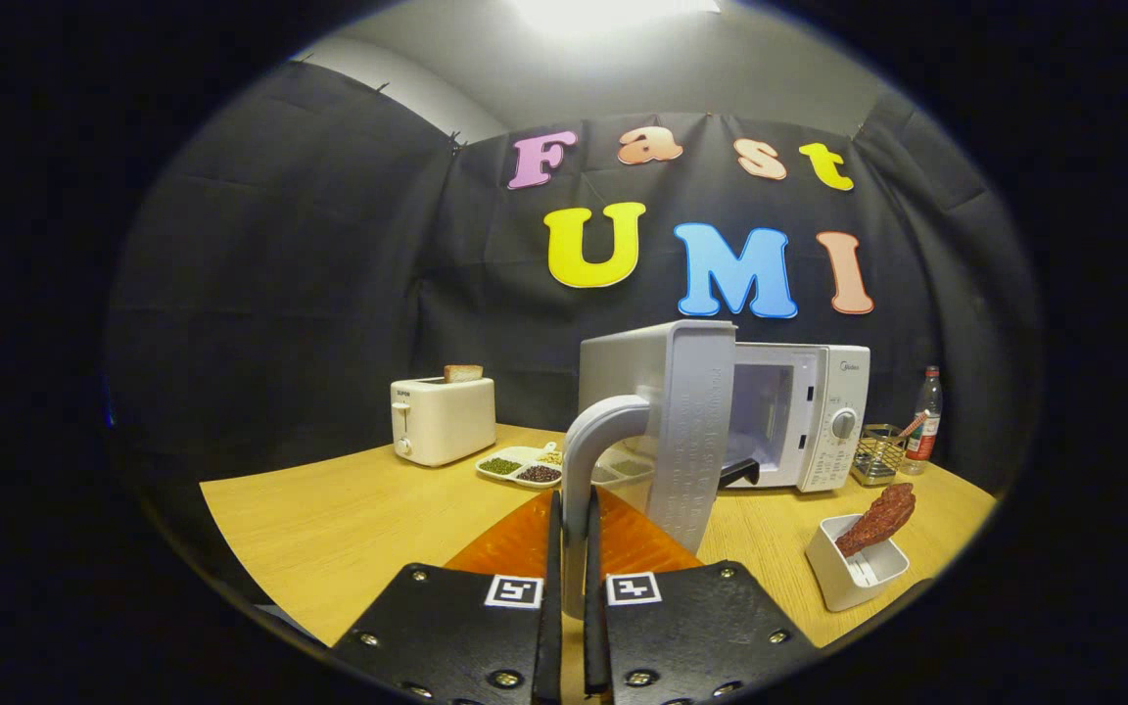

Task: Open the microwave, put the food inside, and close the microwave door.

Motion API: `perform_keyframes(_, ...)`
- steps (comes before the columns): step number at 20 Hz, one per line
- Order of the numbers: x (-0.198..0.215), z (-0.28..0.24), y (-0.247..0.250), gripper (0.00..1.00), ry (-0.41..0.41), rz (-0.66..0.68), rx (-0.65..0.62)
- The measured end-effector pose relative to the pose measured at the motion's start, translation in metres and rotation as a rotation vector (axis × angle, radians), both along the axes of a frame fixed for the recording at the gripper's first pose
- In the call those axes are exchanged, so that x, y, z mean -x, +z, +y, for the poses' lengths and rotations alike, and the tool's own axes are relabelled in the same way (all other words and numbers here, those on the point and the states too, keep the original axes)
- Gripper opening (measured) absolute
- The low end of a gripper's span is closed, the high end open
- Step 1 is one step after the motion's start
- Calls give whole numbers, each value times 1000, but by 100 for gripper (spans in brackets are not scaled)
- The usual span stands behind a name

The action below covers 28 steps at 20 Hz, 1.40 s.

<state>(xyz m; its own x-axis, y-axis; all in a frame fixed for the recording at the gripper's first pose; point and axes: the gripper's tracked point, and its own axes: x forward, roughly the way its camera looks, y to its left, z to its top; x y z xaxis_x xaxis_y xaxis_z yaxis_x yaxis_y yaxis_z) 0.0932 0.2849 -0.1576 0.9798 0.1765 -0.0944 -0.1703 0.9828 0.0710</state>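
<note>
A white microwave (819, 411) stands on the wooden table (349, 529), its door (686, 431) swung wide open toward me, showing the lit cavity (765, 416). My gripper (570, 548) is shut on the door's curved grey handle (591, 450), both fingers pressing on its lower end. To the right of the fingers a small white square bowl (853, 573) holds a reddish-brown piece of food (879, 519) that leans out over its rim.
A white toaster (442, 419) with a slice of bread stands at the back left. A divided white dish (525, 468) of beans lies beside it. An orange mat (525, 543) lies under the door. A wire basket (879, 452) and a bottle (926, 416) stand right of the microwave.
</note>
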Motion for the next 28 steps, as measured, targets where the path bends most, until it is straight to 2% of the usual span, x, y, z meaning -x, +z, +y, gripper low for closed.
perform_keyframes(3, 5, 29, 2, 9, -28, 0, -7)
perform_keyframes(5, 10, 45, 3, 9, -11, 5, -18)
perform_keyframes(8, 31, 83, 4, 9, 98, 30, -53)
perform_keyframes(11, 55, 94, 23, 9, 189, -18, -60)
perform_keyframes(16, 69, 75, 41, 9, 325, 22, -157)
perform_keyframes(23, 52, -14, 60, 9, 323, 86, -310)
perform_keyframes(24, 51, -31, 64, 16, 313, 79, -335)
perform_keyframes(26, 39, -69, 65, 56, 249, 57, -361)
perform_keyframes(28, 28, -102, 62, 74, 187, 39, -372)
